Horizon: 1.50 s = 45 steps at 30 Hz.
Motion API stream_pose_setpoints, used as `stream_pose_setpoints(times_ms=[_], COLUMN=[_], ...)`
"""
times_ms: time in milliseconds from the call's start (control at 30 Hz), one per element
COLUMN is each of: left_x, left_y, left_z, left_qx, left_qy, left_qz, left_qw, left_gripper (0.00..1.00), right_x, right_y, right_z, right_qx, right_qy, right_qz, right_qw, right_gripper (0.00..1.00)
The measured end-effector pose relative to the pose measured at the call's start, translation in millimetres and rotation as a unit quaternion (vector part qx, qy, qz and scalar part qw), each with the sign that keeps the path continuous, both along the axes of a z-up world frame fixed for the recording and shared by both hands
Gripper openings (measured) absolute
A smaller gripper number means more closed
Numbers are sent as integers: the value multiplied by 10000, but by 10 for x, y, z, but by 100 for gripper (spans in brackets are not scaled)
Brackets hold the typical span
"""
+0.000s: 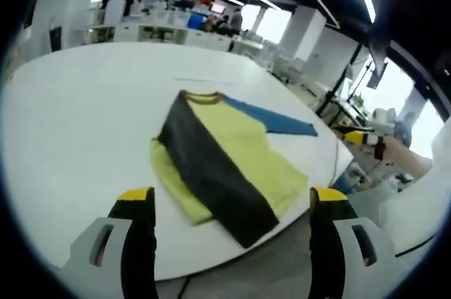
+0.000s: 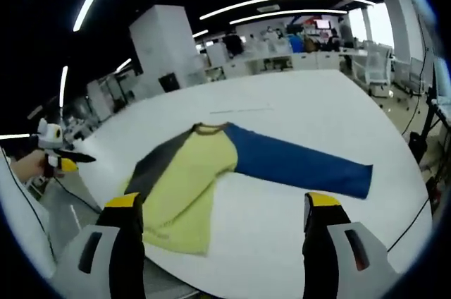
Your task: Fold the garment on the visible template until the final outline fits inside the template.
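Note:
A yellow shirt [image 1: 239,151] [image 2: 187,186] lies flat on the white table [image 1: 84,123] [image 2: 303,101]. Its dark grey sleeve [image 1: 211,172] [image 2: 158,161] is folded across the body. The blue sleeve [image 1: 278,121] [image 2: 296,161] stretches straight out to the side. A faint thin line [image 1: 201,79] [image 2: 239,110] marks the table beyond the collar. My left gripper [image 1: 232,200] stands open, above the table's near edge, short of the shirt's hem. My right gripper [image 2: 224,204] is open too, nothing between its fingers. Each gripper also appears in the other view, held in a hand off the table's edge [image 1: 363,137] [image 2: 60,154].
The round table's edge [image 1: 211,264] [image 2: 394,242] runs close under both grippers. A cable [image 1: 335,161] hangs over the rim by the blue sleeve. Desks, pillars and chairs [image 2: 380,66] stand in the office behind.

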State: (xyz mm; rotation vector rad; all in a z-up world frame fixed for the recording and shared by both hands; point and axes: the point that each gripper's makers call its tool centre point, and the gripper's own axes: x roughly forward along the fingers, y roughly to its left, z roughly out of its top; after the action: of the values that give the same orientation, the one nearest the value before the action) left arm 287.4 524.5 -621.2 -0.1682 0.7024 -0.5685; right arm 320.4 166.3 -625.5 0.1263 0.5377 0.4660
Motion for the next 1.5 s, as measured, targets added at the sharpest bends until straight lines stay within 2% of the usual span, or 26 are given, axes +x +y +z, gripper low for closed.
stream_pose_setpoints(times_ms=[133, 400, 900, 1500], left_x=[-28, -114, -191, -222], left_y=[6, 53, 87, -65], left_z=[9, 3, -20, -122], left_qx=[66, 106, 155, 282], left_qy=[-48, -41, -48, 11], left_qz=[-44, -105, -255, -600], left_qw=[10000, 9999, 9995, 9978], left_gripper=[87, 87, 87, 85], right_x=[-65, -199, -295, -345], right_y=[23, 46, 87, 82], right_z=[8, 3, 80, 99], right_qx=[7, 77, 123, 65], right_qy=[-40, -14, -129, -200], right_qz=[-24, -166, -290, -400], right_qw=[10000, 9998, 9994, 9990], right_gripper=[100, 100, 100, 100])
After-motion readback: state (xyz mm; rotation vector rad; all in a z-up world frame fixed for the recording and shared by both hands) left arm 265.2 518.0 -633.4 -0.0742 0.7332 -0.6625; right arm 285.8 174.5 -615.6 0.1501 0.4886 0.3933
